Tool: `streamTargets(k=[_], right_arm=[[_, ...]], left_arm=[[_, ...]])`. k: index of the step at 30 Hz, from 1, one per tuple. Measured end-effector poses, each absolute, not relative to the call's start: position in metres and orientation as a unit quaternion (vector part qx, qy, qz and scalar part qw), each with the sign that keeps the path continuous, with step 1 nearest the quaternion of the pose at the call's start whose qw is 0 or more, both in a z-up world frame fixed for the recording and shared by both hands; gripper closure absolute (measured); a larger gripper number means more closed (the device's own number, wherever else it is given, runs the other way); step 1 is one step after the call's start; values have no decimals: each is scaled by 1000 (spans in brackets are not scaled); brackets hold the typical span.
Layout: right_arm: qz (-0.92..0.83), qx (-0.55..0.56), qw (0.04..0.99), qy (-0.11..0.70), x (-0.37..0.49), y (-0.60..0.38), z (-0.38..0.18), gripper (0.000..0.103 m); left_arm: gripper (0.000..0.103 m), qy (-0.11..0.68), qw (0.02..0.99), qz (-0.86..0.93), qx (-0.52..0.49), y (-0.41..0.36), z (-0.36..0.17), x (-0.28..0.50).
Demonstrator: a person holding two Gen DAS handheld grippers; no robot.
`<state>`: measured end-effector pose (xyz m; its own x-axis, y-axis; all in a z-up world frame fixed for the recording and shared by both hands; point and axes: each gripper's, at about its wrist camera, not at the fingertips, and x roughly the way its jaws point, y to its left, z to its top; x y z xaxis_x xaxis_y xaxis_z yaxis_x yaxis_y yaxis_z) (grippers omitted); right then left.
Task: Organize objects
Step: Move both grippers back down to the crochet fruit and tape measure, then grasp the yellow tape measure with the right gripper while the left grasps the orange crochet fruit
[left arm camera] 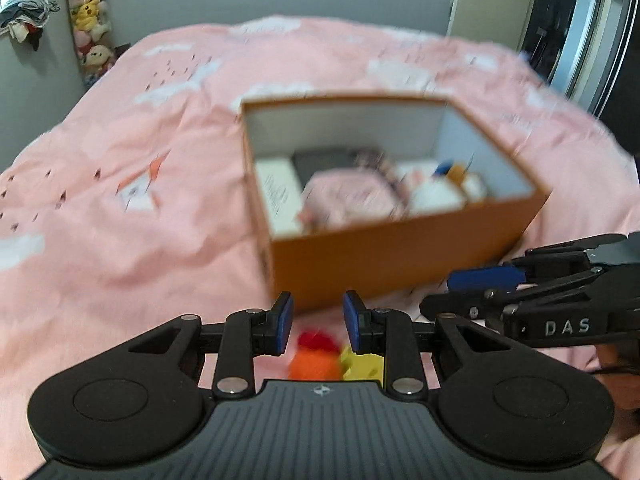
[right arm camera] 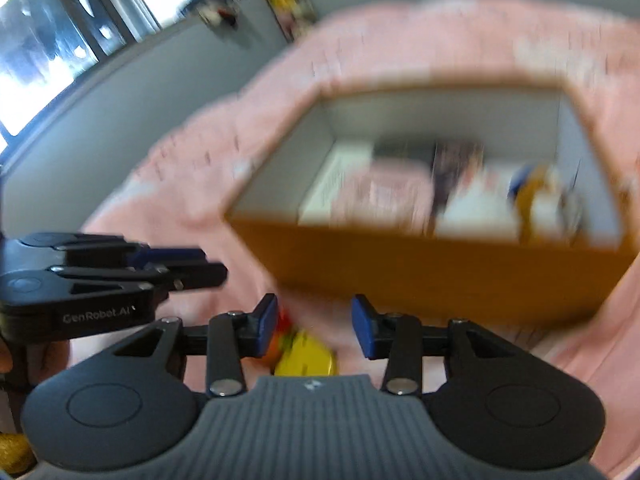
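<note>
1. The box (left arm camera: pixel 400 256) sits on the bed (left arm camera: pixel 120 240).
2. Small items lie inside the box, blurred.
3. Two toys (left arm camera: pixel 336 360) lie on the bed before the box.
4. Plush toys (left arm camera: pixel 88 20) hang far behind the box, left.

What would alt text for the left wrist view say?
An open orange box partly filled with small items sits on a pink bed cover. In front, the left gripper is open over blurred red, orange and yellow toys, with the right gripper at the right edge.
</note>
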<state>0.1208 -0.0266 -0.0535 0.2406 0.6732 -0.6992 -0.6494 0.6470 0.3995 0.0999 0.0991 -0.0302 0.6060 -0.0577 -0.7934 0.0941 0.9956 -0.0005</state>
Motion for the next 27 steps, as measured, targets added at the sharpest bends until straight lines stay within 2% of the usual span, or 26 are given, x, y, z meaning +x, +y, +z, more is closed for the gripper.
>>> streamTargets(k=[7, 8, 10, 13, 17, 20, 24, 27], right_arm=[[429, -22, 744, 511, 114, 16, -104, 57], [429, -25, 742, 515, 115, 20, -107, 54], [425, -32, 741, 519, 114, 26, -114, 42], [422, -42, 739, 523, 117, 36, -124, 37], [417, -58, 735, 532, 117, 47, -137, 36], [409, -63, 734, 538, 118, 50, -143, 44], [395, -74, 743, 535, 119, 43, -138, 44], [377, -101, 757, 524, 116, 34, -132, 44]], left_arm=[[71, 486, 872, -58, 32, 109, -58, 90], [70, 487, 871, -60, 31, 110, -59, 91], [69, 491, 869, -62, 23, 116, -61, 91], [69, 497, 865, -66, 12, 121, -65, 93], [63, 504, 861, -75, 9, 122, -70, 97], [59, 512, 854, -87, 22, 117, -74, 99], [52, 515, 851, -99, 31, 112, -77, 100], [51, 517, 848, -108, 43, 104, -79, 101]])
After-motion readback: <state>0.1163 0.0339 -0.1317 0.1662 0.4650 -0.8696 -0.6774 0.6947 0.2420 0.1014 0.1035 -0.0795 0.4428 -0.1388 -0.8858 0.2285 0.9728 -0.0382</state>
